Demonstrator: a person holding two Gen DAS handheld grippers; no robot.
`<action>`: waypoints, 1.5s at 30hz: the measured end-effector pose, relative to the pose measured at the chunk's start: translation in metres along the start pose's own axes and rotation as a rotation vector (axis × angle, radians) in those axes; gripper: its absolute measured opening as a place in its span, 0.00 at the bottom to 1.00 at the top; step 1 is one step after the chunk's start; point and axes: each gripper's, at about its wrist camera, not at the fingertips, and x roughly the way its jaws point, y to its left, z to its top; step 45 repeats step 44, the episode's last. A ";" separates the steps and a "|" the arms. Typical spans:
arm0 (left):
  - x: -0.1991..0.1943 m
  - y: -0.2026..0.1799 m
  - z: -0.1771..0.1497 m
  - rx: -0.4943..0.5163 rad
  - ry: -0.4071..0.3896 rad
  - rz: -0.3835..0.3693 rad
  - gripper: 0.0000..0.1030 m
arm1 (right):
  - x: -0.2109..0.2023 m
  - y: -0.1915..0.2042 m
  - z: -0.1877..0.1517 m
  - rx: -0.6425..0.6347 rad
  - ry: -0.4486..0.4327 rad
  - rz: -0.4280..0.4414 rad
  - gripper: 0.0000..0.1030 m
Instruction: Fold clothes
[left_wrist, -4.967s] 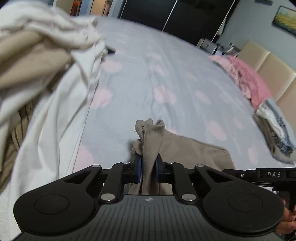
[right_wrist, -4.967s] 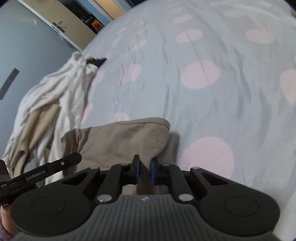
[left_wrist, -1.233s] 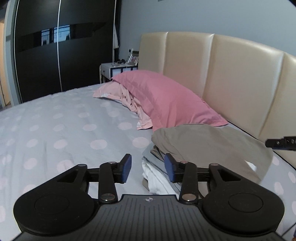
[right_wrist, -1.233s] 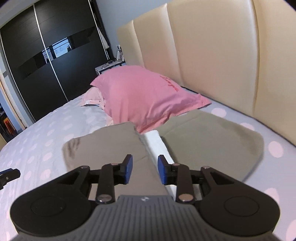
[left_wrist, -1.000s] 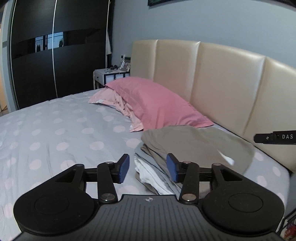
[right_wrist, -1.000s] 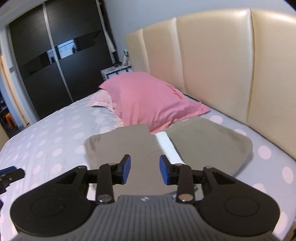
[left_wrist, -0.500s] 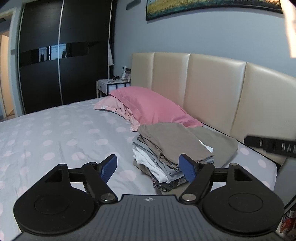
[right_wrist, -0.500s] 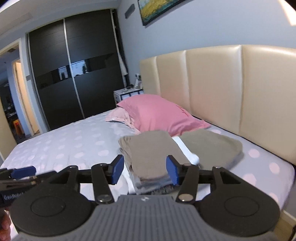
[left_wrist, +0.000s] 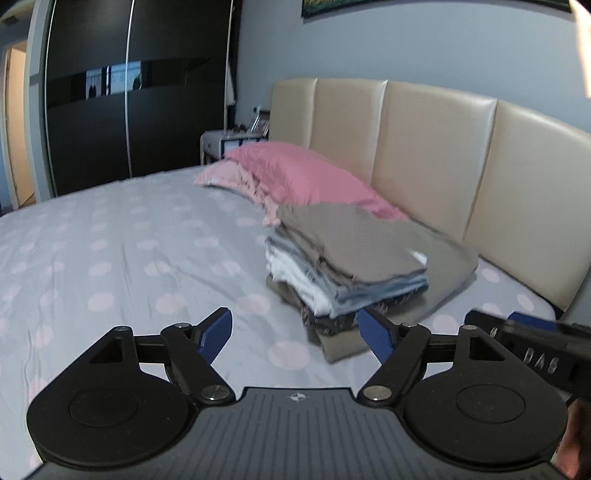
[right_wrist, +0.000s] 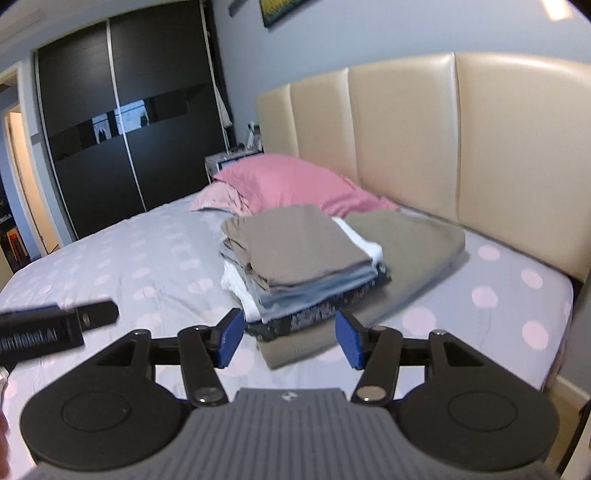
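Observation:
A stack of folded clothes (left_wrist: 343, 269) sits on the bed near the headboard, with a folded tan garment (left_wrist: 347, 240) on top. It also shows in the right wrist view (right_wrist: 299, 269), the tan garment (right_wrist: 299, 243) uppermost. My left gripper (left_wrist: 295, 334) is open and empty, held back from the stack. My right gripper (right_wrist: 288, 338) is open and empty, also short of the stack. Part of the right gripper (left_wrist: 532, 350) shows at the right of the left wrist view.
A pink pillow (left_wrist: 299, 181) lies against the beige headboard (left_wrist: 424, 155). The grey dotted bedsheet (left_wrist: 129, 258) spreads to the left. A dark wardrobe (left_wrist: 129, 99) and a nightstand (left_wrist: 225, 144) stand beyond. The bed's edge (right_wrist: 565, 317) is at right.
Both grippers let go of the tan garment, now on top of the stack, opened wide and pulled back away from it.

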 end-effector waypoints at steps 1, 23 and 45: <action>0.002 -0.001 -0.003 0.000 0.007 0.006 0.73 | 0.002 -0.001 0.000 0.008 0.004 -0.005 0.57; 0.020 -0.012 -0.014 0.017 0.018 0.026 0.73 | 0.016 0.009 -0.008 -0.035 0.037 -0.023 0.58; 0.015 -0.022 -0.014 0.053 -0.017 -0.011 0.72 | 0.016 0.009 -0.009 -0.036 0.037 -0.004 0.60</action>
